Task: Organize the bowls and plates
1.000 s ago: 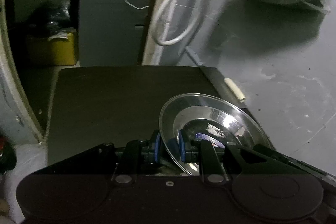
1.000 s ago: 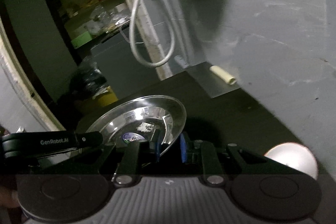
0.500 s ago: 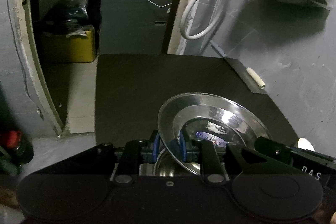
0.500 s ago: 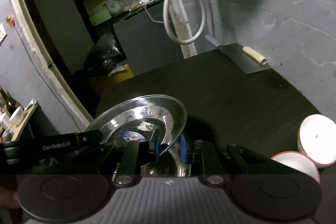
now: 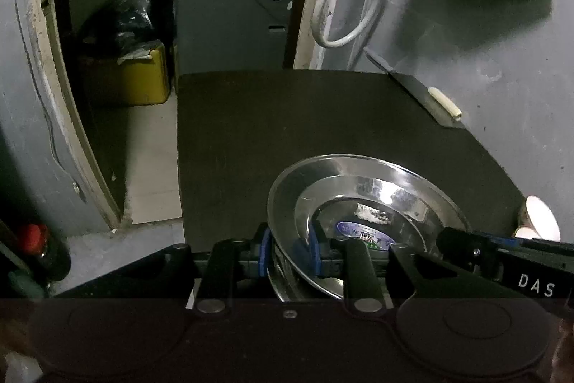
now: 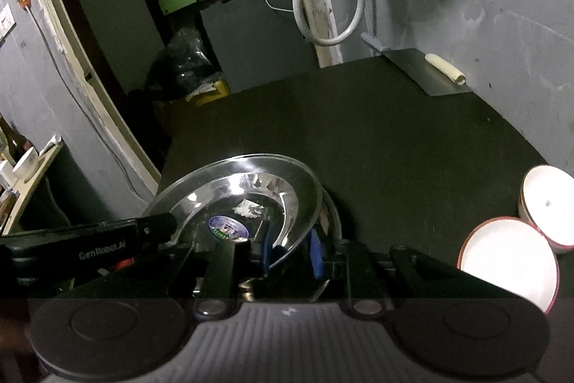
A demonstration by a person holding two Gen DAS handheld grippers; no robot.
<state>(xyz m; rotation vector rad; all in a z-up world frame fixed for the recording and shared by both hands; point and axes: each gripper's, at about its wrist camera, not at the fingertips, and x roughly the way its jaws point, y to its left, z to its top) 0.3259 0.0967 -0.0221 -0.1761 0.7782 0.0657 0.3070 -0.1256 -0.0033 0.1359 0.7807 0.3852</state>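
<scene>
The left gripper (image 5: 290, 252) has its blue fingers (image 5: 314, 252) either side of the steel plate's (image 5: 362, 200) near rim, and the right gripper (image 6: 290, 252) straddles the opposite rim; both sets are opening, letting go. The plate sits tilted over another steel dish (image 6: 328, 214) on the dark desk (image 5: 305, 117), so this stacking step looks nearly done. Two white bowls (image 6: 509, 257), touching each other to the right, apparently remain to be sorted.
</scene>
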